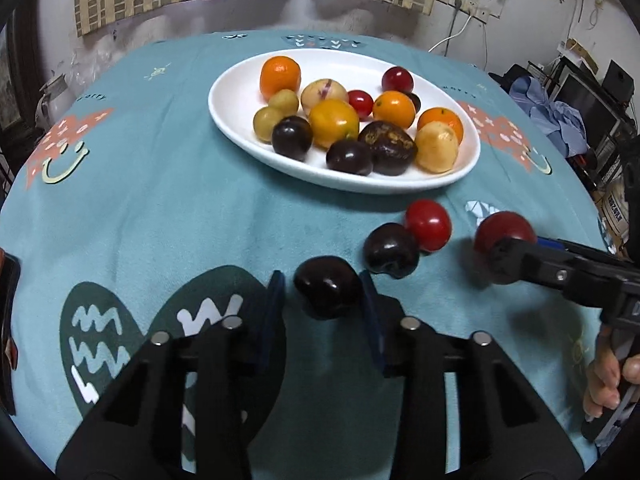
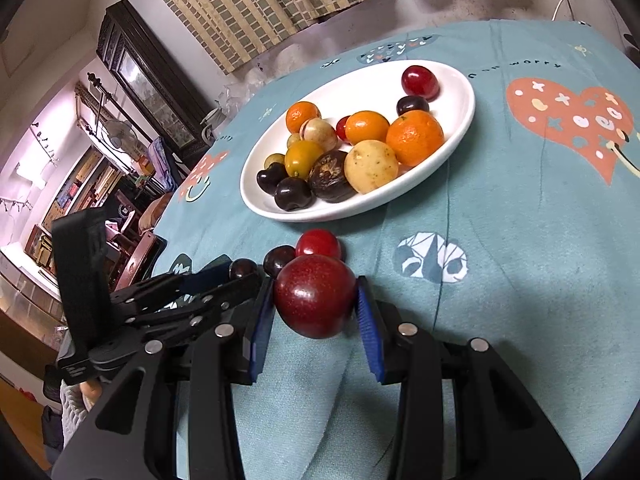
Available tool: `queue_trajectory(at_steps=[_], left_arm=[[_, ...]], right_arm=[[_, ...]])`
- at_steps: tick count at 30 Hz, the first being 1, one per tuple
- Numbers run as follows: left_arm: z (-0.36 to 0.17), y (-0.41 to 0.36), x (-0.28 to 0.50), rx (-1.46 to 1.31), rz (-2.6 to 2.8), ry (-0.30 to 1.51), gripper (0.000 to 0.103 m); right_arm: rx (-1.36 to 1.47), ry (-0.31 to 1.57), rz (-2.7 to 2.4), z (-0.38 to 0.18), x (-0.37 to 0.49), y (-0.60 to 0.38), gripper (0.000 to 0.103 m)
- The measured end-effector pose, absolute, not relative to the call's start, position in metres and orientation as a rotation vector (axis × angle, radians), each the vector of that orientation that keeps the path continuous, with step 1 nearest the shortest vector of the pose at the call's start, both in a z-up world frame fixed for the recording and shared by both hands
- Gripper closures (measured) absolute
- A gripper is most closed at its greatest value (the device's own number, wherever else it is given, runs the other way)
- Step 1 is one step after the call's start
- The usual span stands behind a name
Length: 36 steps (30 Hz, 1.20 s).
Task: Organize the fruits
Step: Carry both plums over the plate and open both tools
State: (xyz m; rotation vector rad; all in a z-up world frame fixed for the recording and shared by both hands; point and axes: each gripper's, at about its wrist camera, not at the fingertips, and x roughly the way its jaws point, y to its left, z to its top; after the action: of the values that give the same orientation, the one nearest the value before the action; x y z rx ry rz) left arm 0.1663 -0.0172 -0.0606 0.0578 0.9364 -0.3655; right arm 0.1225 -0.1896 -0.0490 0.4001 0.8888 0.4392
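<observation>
A dark cherry [image 1: 328,292] sits between the pads of my left gripper [image 1: 320,280]. The right pad touches it and a thin gap shows at the left pad, so the gripper is open. My right gripper [image 2: 316,284] is shut on a large red plum [image 2: 314,296], both pads against its sides, just above the teal cloth. In the left wrist view that plum [image 1: 504,232] shows at the right. Another dark cherry [image 1: 390,252] and a red cherry [image 1: 428,224] lie touching on the cloth between the grippers and the white oval plate [image 1: 240,128].
The plate holds several oranges, yellow fruits, dark cherries and red ones. The round table's cloth [image 2: 520,240] stretches bare to the right of the plate. A hand [image 1: 608,384] grips the right tool's handle. A dark flat object [image 1: 8,320] lies at the left table edge.
</observation>
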Motion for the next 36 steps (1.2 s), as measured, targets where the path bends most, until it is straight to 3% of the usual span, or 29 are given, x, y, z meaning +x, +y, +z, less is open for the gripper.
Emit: queue_trajectory(at_steps=[6, 12, 17, 23, 24, 26, 27, 28, 29, 36], left_arm=[[-0.057, -0.031, 0.158, 0.158, -0.315, 0.846, 0.071], [-0.011, -0.005, 0.151, 0.094, -0.149, 0.665, 0.071], [0.026, 0.005, 0.203, -0.048, -0.111, 0.692, 0.071], [0.011, -0.018, 0.259, 0.002, -0.061, 0.723, 0.070], [0.006, -0.021, 0.266, 0.006, -0.066, 0.737, 0.069], [-0.006, -0.023, 0.273, 0.014, -0.071, 0.763, 0.049], [-0.009, -0.022, 0.274, 0.009, -0.072, 0.762, 0.045], [-0.011, -0.021, 0.274, 0.005, -0.074, 0.759, 0.044], [-0.011, -0.021, 0.273, 0.012, -0.074, 0.760, 0.044], [-0.005, -0.015, 0.234, 0.025, -0.069, 0.747, 0.041]], right_arm=[[0.318, 0.819, 0.374, -0.039, 0.115, -0.188, 0.063], [0.150, 0.666, 0.249, -0.006, 0.108, -0.187, 0.063], [0.084, 0.666, 0.225, 0.018, 0.155, -0.175, 0.063], [0.115, 0.726, 0.222, 0.000, 0.226, -0.167, 0.062], [0.113, 0.733, 0.214, -0.005, 0.236, -0.166, 0.062], [0.099, 0.763, 0.178, -0.014, 0.253, -0.167, 0.061], [0.101, 0.761, 0.166, -0.015, 0.256, -0.169, 0.057], [0.102, 0.757, 0.151, -0.014, 0.256, -0.171, 0.053], [0.114, 0.732, 0.142, -0.011, 0.253, -0.175, 0.039], [0.175, 0.664, 0.207, 0.015, 0.186, -0.188, 0.038]])
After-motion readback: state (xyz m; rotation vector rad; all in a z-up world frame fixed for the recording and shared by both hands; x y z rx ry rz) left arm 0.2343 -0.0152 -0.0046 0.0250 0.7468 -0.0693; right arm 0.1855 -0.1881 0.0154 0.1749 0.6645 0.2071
